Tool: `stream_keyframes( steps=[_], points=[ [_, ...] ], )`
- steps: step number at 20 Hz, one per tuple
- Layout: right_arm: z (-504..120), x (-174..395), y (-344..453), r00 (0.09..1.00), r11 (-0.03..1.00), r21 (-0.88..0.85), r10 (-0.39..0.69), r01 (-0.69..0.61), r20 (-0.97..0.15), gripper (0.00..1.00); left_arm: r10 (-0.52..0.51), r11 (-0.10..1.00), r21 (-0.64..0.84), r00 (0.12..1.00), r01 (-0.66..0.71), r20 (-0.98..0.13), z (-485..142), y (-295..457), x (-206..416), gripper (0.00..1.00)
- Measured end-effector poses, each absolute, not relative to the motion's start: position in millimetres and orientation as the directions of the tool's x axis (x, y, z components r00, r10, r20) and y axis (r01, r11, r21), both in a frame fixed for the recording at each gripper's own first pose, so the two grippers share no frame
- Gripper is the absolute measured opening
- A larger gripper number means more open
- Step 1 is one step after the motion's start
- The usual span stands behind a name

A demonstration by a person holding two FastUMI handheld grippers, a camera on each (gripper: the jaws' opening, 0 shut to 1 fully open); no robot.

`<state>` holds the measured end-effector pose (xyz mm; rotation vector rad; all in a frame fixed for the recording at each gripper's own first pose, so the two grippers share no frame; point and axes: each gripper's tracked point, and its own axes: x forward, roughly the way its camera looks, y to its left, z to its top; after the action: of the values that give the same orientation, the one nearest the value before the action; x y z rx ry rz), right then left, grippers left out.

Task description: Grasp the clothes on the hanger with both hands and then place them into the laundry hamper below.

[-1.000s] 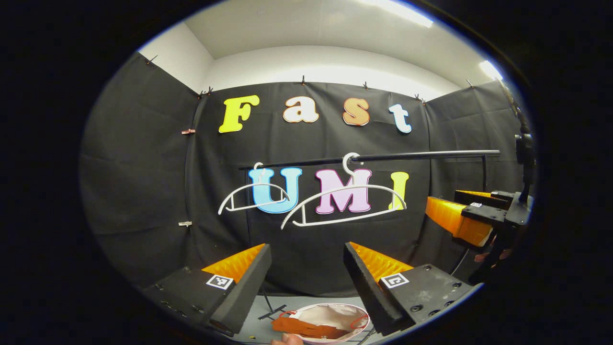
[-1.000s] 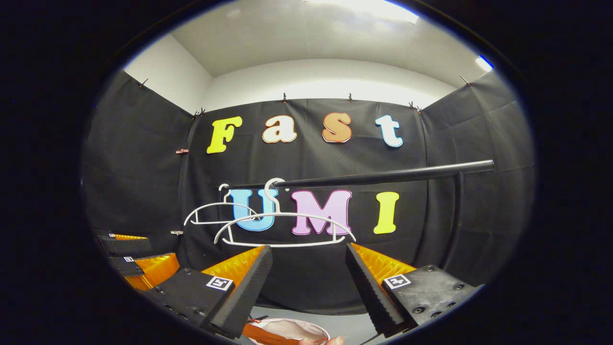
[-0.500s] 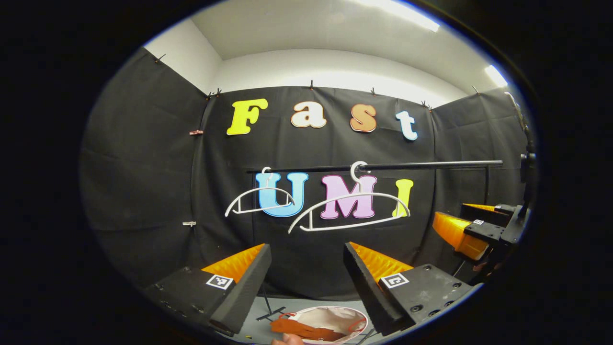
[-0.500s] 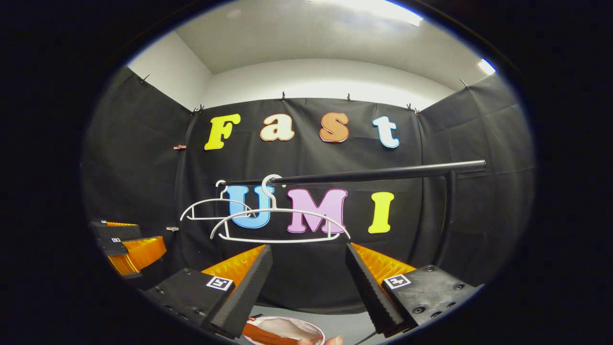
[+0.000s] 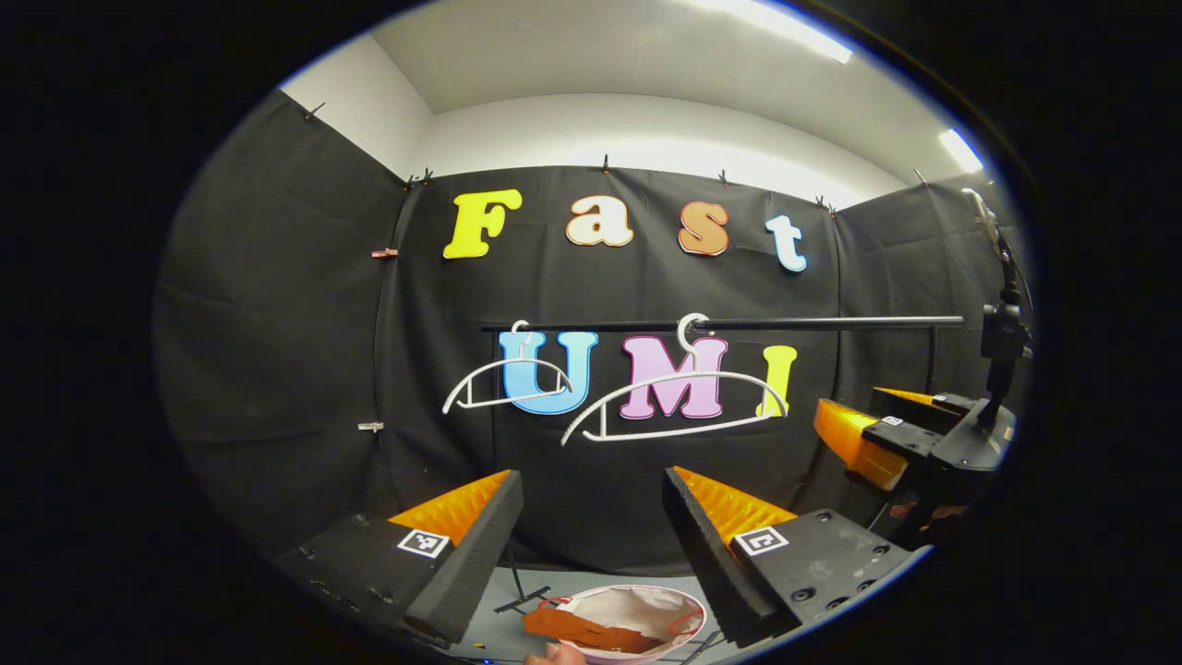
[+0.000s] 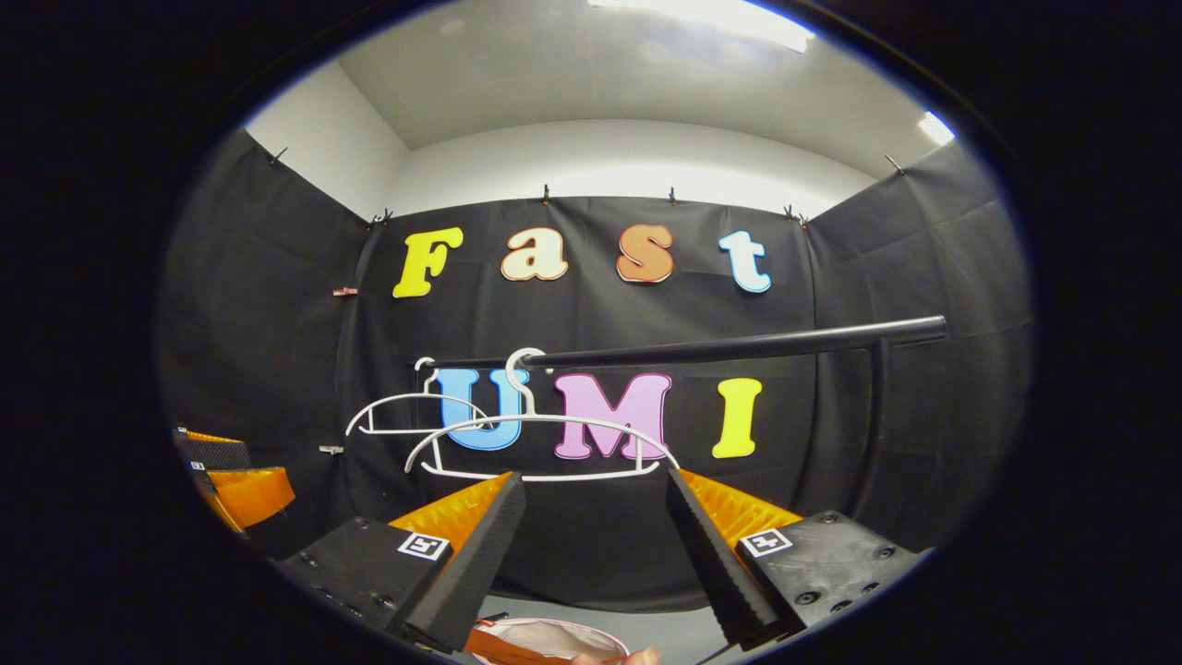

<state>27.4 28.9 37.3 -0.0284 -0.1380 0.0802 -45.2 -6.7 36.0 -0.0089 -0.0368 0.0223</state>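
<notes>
The clothes, an orange garment (image 5: pixel 582 632), lie crumpled inside the laundry hamper (image 5: pixel 637 605), a round pale-lined hamper standing on the grey floor (image 5: pixel 499 628) at the bottom of the left gripper view, with the cloth draped against its near-left rim; the right gripper view catches the hamper's (image 6: pixel 554 637) rim and a strip of the orange cloth (image 6: pixel 499 646) at its bottom edge. A fingertip (image 5: pixel 552 655) pokes in just below the hamper. Above, two bare white hangers hook on a black rail (image 5: pixel 831 322): the nearer hanger (image 5: pixel 674 406) toward the middle and the farther hanger (image 5: pixel 503 388) at the rail's left end, the two apart from each other. The left gripper (image 5: pixel 591 517) is held high above the hamper, fingers spread wide with nothing between them, aimed at the black cloth wall below the hangers. The right gripper (image 6: pixel 596 522) is likewise spread and empty, its fingers framing the space just under the nearer hanger (image 6: pixel 545 443). In the left gripper view the right gripper (image 5: pixel 877 439) sits off to the right at about the same height, and in the right gripper view the left gripper (image 6: pixel 231 480) sits at the far left edge.
</notes>
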Motion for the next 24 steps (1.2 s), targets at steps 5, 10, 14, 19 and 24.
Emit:
stream_keyframes(
  steps=[5, 10, 14, 19, 24],
  points=[
    [31, 29, 45, 0.987, 0.995, -0.029, 0.103, -0.100, 0.119, 0.98, 0.012, 1.000, -0.008, 1.000, -0.012, 0.015, 29, -6, -51, 0.96],
    [32, 30, 52, 0.986, 0.993, -0.027, 0.113, -0.111, 0.125, 0.98, 0.011, 1.000, -0.012, 1.000, -0.011, 0.023, 29, -5, -52, 0.96],
    [29, 26, 48, 0.986, 0.993, -0.044, 0.111, -0.107, 0.120, 0.98, 0.007, 1.000, -0.018, 1.000, -0.007, 0.022, 29, -7, -53, 0.96],
    [30, 24, 47, 0.987, 0.994, -0.047, 0.108, -0.102, 0.122, 0.98, 0.007, 1.000, -0.021, 1.000, -0.006, 0.024, 29, -8, -56, 0.96],
    [29, 20, 44, 0.987, 0.994, -0.045, 0.101, -0.096, 0.122, 1.00, 0.011, 1.000, -0.025, 0.999, -0.010, 0.037, 32, -7, -60, 0.96]
  ],
)
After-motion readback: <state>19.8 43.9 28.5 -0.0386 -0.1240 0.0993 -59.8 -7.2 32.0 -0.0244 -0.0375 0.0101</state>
